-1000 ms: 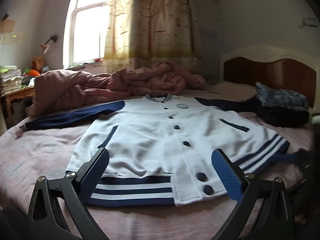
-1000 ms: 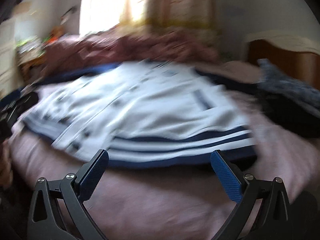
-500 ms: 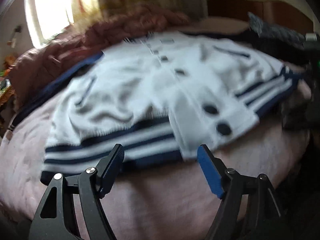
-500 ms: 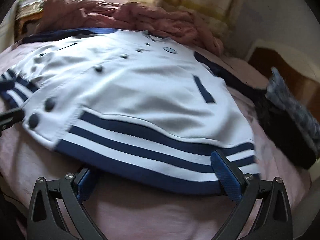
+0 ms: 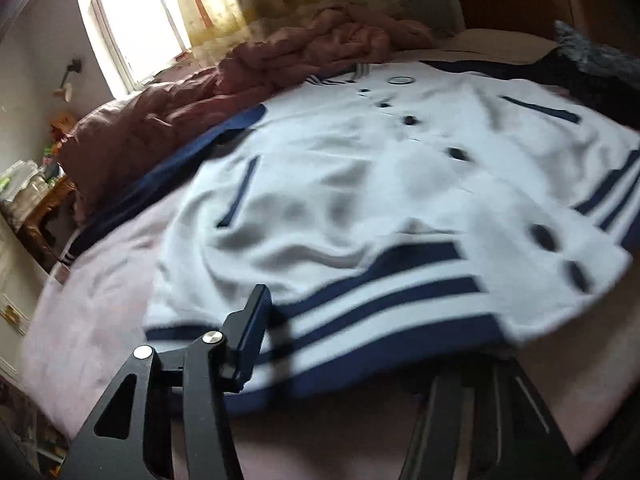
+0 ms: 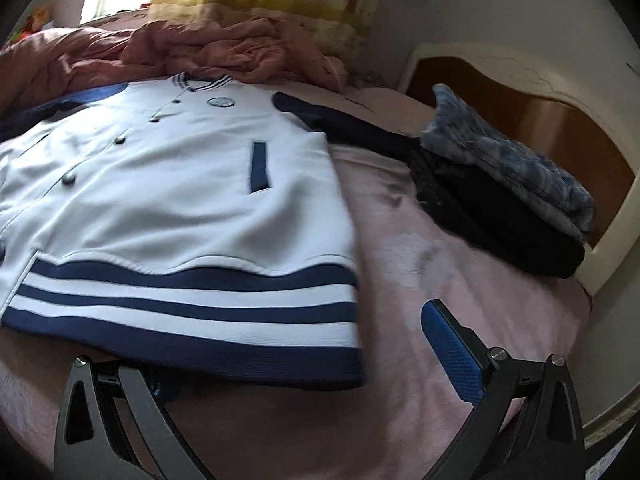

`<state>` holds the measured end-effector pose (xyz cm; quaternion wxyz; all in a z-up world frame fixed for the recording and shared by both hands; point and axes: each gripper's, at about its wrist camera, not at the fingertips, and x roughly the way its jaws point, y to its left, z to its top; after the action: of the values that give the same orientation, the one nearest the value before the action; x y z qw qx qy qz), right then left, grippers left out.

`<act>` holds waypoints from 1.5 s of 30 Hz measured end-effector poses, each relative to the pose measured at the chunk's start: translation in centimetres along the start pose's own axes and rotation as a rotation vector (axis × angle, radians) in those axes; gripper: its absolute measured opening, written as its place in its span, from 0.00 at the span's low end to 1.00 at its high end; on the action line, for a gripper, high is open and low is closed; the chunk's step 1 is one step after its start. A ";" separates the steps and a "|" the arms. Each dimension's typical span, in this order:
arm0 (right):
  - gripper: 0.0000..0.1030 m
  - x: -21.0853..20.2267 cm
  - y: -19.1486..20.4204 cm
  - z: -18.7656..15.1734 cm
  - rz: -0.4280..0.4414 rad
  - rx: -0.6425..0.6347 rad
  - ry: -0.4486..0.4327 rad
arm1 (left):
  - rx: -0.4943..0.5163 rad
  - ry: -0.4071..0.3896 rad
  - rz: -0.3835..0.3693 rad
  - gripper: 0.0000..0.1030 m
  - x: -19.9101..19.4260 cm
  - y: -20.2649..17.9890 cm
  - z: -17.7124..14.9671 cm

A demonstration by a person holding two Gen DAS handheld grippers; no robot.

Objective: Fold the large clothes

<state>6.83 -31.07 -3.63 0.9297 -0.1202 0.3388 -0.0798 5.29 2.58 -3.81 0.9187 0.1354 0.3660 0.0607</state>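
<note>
A white varsity jacket (image 5: 360, 184) with navy sleeves, dark buttons and a navy-striped hem (image 5: 400, 312) lies flat, front up, on the pink bed sheet (image 5: 100, 300). My left gripper (image 5: 372, 332) is at the hem's left half. One finger (image 5: 252, 332) rests on top of the stripes and the other is hidden under the fabric. Its jaws are closing with the hem between them, a wide gap still showing. My right gripper (image 6: 296, 348) stands open at the jacket's (image 6: 180, 200) right hem corner, its left finger tucked under the hem and its blue-padded right finger (image 6: 452, 352) over bare sheet.
A crumpled pink quilt (image 6: 200, 48) lies beyond the collar. A stack of folded dark clothes (image 6: 500, 208) sits by the wooden headboard (image 6: 560, 120), over the jacket's right sleeve end. A cluttered side table (image 5: 40, 208) stands left of the bed under the window (image 5: 136, 28).
Both grippers came down onto the hem. The left one rolled, narrowed its jaws and slid one finger under the fabric. The right one shifted right to the hem's corner.
</note>
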 end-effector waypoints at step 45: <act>0.82 12.7 1.7 13.2 0.227 -0.129 0.199 | -0.390 0.080 -0.224 0.88 4.6 16.3 17.5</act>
<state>25.14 -30.12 -2.07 0.8848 -0.1323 0.4452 0.0362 20.49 15.50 10.14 0.9131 -0.0889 0.3964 0.0333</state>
